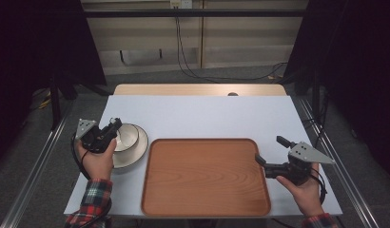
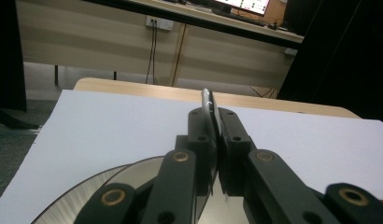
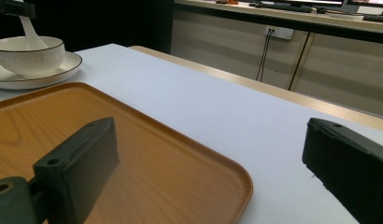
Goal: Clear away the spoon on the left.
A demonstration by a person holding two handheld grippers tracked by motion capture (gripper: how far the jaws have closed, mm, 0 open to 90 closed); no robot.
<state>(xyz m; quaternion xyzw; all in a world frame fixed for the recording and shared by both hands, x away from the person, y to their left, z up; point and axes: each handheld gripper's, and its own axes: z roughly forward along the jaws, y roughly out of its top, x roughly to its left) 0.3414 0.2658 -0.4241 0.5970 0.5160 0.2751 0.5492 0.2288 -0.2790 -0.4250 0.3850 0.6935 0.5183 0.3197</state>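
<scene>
A white bowl (image 1: 128,135) with a dark rim stands on a matching plate (image 1: 138,153) at the table's left. My left gripper (image 1: 116,127) reaches over the bowl's left side. In the left gripper view its jaws (image 2: 216,126) are shut on the thin upright handle of a white spoon (image 2: 207,100). The right gripper view shows the spoon (image 3: 30,29) slanting down into the bowl (image 3: 28,56). My right gripper (image 1: 271,150) hovers at the right edge of a wooden tray (image 1: 206,176), open, with nothing between its fingers (image 3: 213,154).
The tray (image 3: 147,177) lies bare in the middle of the white tabletop (image 1: 207,116). A tan table edge (image 1: 198,89) runs along the back. Beyond it, cables hang against a wall.
</scene>
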